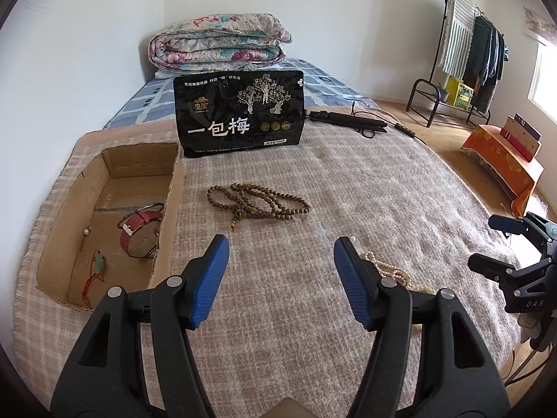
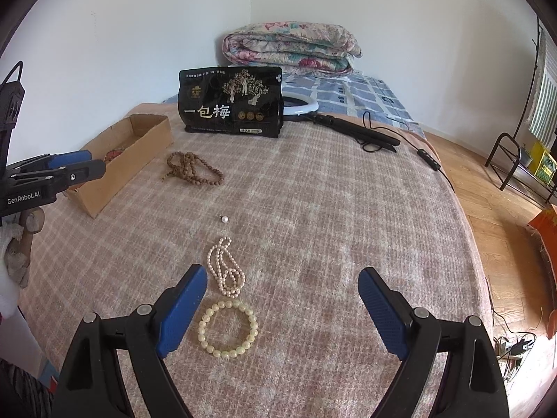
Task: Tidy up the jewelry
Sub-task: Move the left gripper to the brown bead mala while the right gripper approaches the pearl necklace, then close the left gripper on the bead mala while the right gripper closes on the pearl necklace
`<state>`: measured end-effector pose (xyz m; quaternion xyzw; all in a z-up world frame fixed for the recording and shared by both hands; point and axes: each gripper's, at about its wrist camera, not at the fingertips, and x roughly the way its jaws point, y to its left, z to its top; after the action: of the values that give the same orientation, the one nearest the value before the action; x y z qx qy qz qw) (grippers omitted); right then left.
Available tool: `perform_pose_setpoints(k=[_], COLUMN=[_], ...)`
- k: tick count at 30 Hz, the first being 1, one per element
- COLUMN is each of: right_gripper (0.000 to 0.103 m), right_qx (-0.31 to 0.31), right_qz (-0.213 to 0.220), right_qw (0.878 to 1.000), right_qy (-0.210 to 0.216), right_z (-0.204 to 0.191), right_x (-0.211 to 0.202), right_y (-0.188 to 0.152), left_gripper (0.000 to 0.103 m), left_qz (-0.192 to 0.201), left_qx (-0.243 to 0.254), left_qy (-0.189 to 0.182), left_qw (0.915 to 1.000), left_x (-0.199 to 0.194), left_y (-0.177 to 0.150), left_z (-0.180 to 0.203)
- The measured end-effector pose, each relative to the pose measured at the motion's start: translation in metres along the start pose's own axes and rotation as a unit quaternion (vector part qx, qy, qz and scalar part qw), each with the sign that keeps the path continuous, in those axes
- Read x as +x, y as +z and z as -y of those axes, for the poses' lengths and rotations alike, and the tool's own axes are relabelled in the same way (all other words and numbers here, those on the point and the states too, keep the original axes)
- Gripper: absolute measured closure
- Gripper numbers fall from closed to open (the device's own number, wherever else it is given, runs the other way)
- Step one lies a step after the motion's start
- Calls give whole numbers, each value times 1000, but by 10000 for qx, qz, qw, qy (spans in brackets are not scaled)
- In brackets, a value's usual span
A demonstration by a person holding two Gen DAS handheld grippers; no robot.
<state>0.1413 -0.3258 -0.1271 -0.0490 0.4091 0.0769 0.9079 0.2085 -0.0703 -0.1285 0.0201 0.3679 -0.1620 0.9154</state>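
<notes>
At left of the left wrist view, cardboard box (image 1: 104,188) holding red-strapped watch (image 1: 141,233), a small pendant and a pearl. Mid-frame, brown bead strand (image 1: 257,202) coiled on the pink plaid blanket (image 1: 383,191): light, limp, likely best pinched at a bunched loop. Left gripper (image 1: 281,247) spread wide, holding nothing. In the right wrist view, lower centre, pearl necklace (image 2: 226,268), then stiffer pale bead bracelet (image 2: 228,327); loose pearl (image 2: 224,219), slippery, apt to roll. Right gripper (image 2: 282,278) likewise spread, empty. Soft bedding underneath, so some give. Behind, black snack bag (image 2: 231,102), folded quilt, clothes rack far right.
</notes>
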Motion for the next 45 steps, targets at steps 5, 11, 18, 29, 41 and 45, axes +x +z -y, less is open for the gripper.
perform_pose_setpoints(k=[5,11,18,29,41,45], right_gripper=[13,13,13,22,44,64], right_qx=[39,51,18,-272,-812,-847], right_qz=[-117,-238,-428,-780,-1243,-1251], right_qw=[9998,9993,9979,9931,9862,9855], right_qy=[125,267,477,832,733,768], right_z=[0,-3,-9,-32,-53,-52], right_x=[19,42,70,101,126,126], right_y=[-2,2,6,9,11,12], left_gripper=[38,38,39,39,39,63], left_qz=[-136,-256,-466,-718,-1000,-925], left_qx=[-199,-381,-623,-847,-952,-990], left_qy=[5,119,235,453,665,740], left_qw=[9997,9989,9967,9928,9882,9880], left_x=[27,60,100,149,186,187], left_y=[7,15,26,38,29,28], left_z=[-3,-7,-14,-21,-35,-37])
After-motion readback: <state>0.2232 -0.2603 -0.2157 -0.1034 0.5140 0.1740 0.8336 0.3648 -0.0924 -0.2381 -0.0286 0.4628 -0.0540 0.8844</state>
